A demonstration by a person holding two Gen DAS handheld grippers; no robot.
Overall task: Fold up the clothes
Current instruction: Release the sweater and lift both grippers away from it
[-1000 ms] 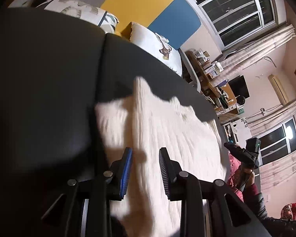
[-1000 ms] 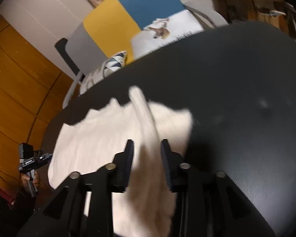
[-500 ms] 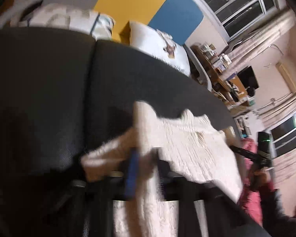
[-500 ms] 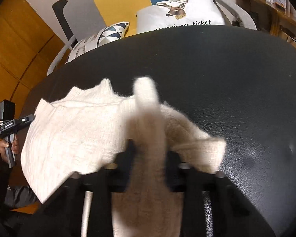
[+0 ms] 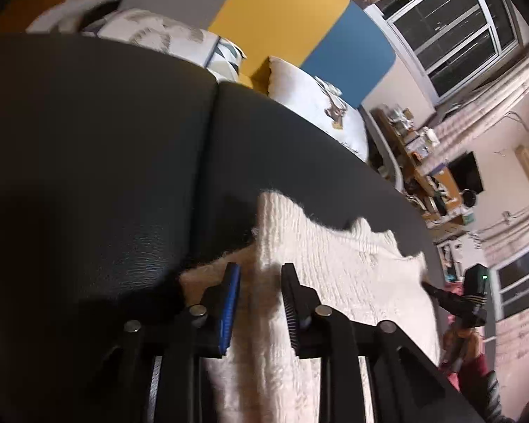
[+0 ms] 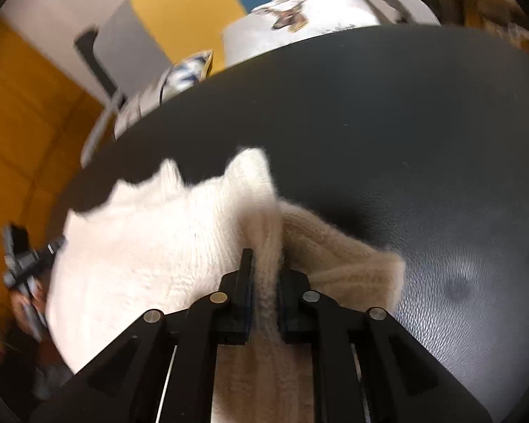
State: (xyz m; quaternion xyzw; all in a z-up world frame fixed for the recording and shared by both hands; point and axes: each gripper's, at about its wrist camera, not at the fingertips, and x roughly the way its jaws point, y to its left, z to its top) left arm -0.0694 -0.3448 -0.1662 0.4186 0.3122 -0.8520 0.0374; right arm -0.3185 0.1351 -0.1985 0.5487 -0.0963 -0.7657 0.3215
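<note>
Jaws first: left gripper [image 5: 259, 294] is opening, its blue-lined pads spread with a raised ridge of the cream knitted sweater [image 5: 338, 282] running between them but no pad visibly pressing on it; right gripper [image 6: 265, 280] has its jaws opening only slightly and they pinch a bunched fold of the same sweater [image 6: 151, 246], knit squeezed tight between both pads. Sweater lies on the black leather-look upholstered surface [image 5: 98, 162], body mostly spread flat, one sleeve or side flap pulled over toward the middle. Progress looks early: I'd judge one inward fold roughly laid on the left side, the right side being placed, crosswise folds not yet done. Both grippers point steeply down at the fabric from the near edge, close to the surface. Right wrist view is motion-blurred, so contact there is less certain.
</note>
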